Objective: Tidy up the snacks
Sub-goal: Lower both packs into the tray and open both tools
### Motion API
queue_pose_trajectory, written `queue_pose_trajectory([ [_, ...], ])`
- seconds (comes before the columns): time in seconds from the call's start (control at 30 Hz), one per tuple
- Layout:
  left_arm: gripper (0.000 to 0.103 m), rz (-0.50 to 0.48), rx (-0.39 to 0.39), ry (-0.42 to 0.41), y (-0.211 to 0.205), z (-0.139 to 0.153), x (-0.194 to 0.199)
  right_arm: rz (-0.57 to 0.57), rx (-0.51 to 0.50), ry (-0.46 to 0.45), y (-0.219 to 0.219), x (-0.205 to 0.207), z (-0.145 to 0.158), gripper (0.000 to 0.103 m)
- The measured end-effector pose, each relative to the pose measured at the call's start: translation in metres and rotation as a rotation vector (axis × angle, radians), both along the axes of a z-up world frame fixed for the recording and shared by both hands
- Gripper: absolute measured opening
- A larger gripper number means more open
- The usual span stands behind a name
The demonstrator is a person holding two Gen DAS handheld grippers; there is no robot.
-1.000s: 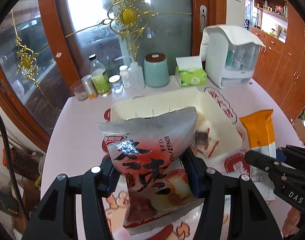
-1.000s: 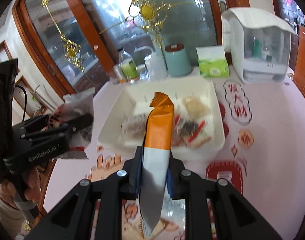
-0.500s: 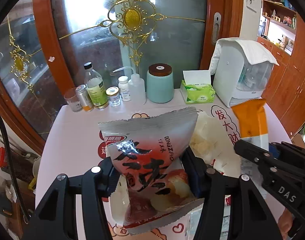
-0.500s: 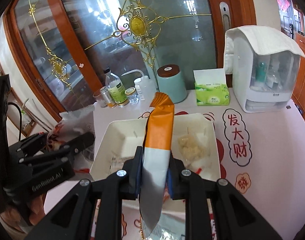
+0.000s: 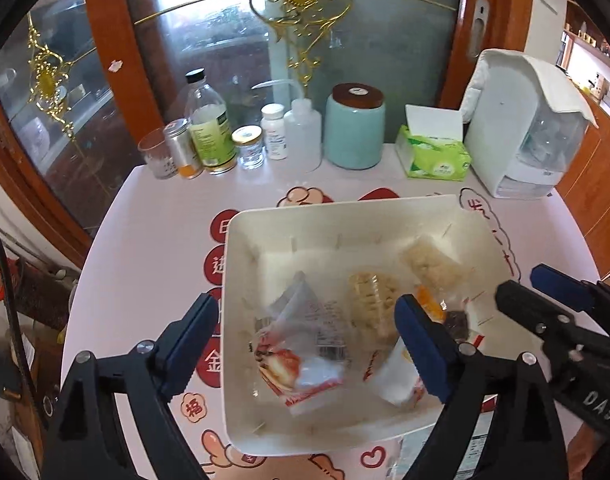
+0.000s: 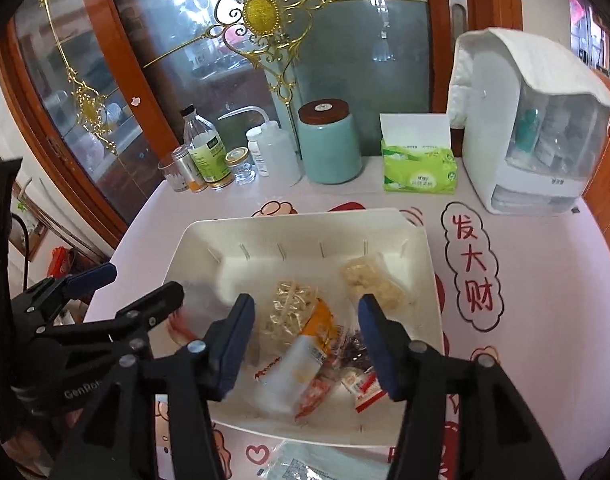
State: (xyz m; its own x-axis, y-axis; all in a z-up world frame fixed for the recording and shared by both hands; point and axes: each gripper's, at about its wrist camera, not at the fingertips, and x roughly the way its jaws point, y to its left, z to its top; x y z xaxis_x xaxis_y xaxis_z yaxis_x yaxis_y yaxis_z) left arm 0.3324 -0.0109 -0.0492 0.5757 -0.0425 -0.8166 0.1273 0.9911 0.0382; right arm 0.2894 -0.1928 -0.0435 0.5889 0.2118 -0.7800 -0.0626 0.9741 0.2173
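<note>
A white tray point(image 5: 345, 210) sits mid-table on the pink cloth. In it lies a red-and-silver snack bag point(image 5: 301, 354), just below my left gripper point(image 5: 305, 308), whose jaws are opening and hold nothing. An orange-and-white packet point(image 6: 305, 354) rests in the tray under my right gripper point(image 6: 305, 304); those jaws are opening too, with their pads off it. The same packet point(image 5: 399, 376) shows in the left wrist view beside the bag. Each gripper appears in the other's view: the right gripper point(image 5: 523, 282) at the tray's right, the left gripper point(image 6: 139, 280) at the tray's point(image 6: 297, 216) left.
Clear packets of beige snacks point(image 6: 371, 282) and a dark snack point(image 6: 355, 354) lie in the tray. Bottles point(image 5: 209, 132), a teal jar point(image 5: 355, 126), a green tissue box point(image 5: 435, 156) and a white appliance point(image 5: 517, 128) line the table's back. A flat packet point(image 6: 317, 464) lies before the tray.
Both grippers came over the tray and opened. The red-and-silver bag left the left jaws and the orange-and-white packet left the right jaws; both now lie in the tray.
</note>
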Motion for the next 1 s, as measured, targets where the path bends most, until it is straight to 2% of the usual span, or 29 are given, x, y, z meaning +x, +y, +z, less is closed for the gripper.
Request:
queue_pose_trajectory([
  [0.2, 0.089, 0.012, -0.035, 0.0, 0.01, 0.003, -0.016, 0.008, 0.016, 0.014, 0.0, -0.011, -0.002, 0.055],
  [0.47, 0.089, -0.017, -0.031, -0.046, 0.008, 0.025, -0.052, 0.03, 0.031, 0.014, 0.003, -0.038, 0.006, 0.055],
  [0.83, 0.09, -0.062, -0.077, -0.079, 0.0, 0.061, -0.116, 0.064, 0.018, -0.018, -0.004, -0.103, 0.04, 0.055],
  [1.0, 0.091, -0.077, -0.073, -0.101, -0.006, 0.077, -0.144, 0.093, -0.016, -0.038, -0.012, -0.137, 0.05, 0.067],
])
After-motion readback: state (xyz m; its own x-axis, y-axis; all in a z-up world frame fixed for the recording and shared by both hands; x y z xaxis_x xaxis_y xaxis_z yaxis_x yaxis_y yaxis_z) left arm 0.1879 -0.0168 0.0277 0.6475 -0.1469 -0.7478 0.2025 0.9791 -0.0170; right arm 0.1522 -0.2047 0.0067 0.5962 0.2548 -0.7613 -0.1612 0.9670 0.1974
